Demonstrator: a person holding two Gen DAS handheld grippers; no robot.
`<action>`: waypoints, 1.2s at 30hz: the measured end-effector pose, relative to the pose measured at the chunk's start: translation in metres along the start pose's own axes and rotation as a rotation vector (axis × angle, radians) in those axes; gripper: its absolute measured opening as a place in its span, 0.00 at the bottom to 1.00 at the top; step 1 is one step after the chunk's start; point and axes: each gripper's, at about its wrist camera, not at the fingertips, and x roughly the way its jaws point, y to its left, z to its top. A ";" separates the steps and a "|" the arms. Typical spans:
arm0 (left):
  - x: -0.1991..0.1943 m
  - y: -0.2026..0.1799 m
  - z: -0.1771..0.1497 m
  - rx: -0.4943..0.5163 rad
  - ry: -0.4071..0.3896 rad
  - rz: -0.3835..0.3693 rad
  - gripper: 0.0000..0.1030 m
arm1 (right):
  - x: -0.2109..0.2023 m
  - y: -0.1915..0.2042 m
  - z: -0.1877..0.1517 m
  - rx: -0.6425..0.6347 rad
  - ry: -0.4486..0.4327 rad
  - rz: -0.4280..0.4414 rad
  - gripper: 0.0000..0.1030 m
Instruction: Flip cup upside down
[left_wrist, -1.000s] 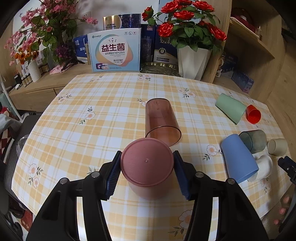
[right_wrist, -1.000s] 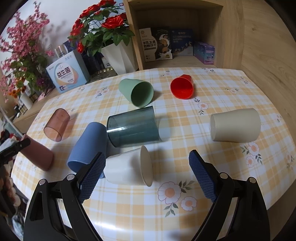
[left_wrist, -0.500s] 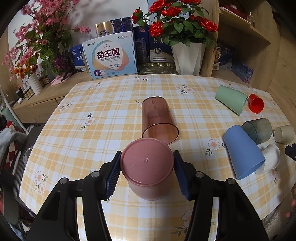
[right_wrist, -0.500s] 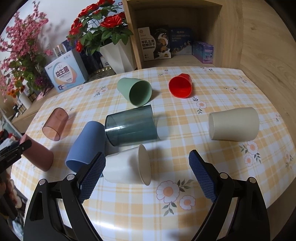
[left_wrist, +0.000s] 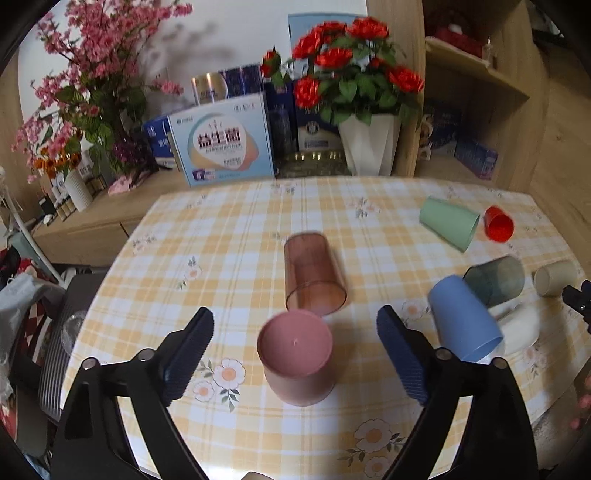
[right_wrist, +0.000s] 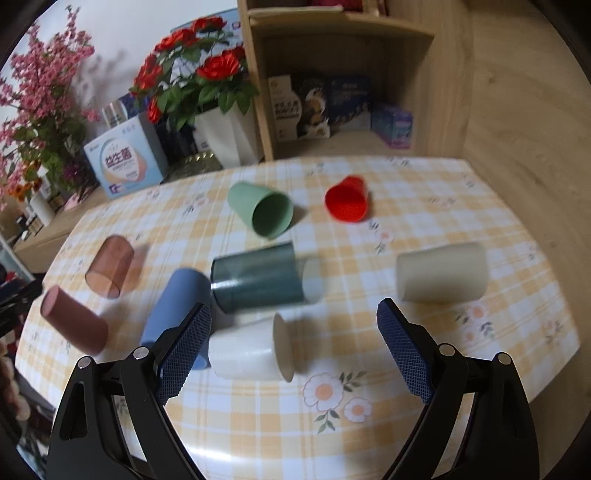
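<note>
You are looking along your left gripper (left_wrist: 294, 354), and it is showing two glossy black plastic arms that are widening toward the camera, each with a triangular cut-out near its base. Two round silver screw heads are sitting on top of each arm. The fingers (left_wrist: 189, 354) are wearing dark navy pads with fine ridges running across them. Your right gripper (right_wrist: 294, 352) is showing the same black arms, the same silver screws, and navy pads (right_wrist: 183, 353) that are carrying a small diamond-grid texture on the jaws.
</note>
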 end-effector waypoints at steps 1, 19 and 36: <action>-0.012 0.000 0.006 0.000 -0.026 -0.001 0.89 | -0.005 0.001 0.003 -0.003 -0.010 -0.011 0.86; -0.150 -0.011 0.029 -0.014 -0.230 -0.063 0.94 | -0.120 0.015 0.031 -0.003 -0.187 -0.008 0.86; -0.186 -0.011 0.022 -0.052 -0.263 -0.057 0.94 | -0.148 0.020 0.035 -0.025 -0.228 -0.019 0.86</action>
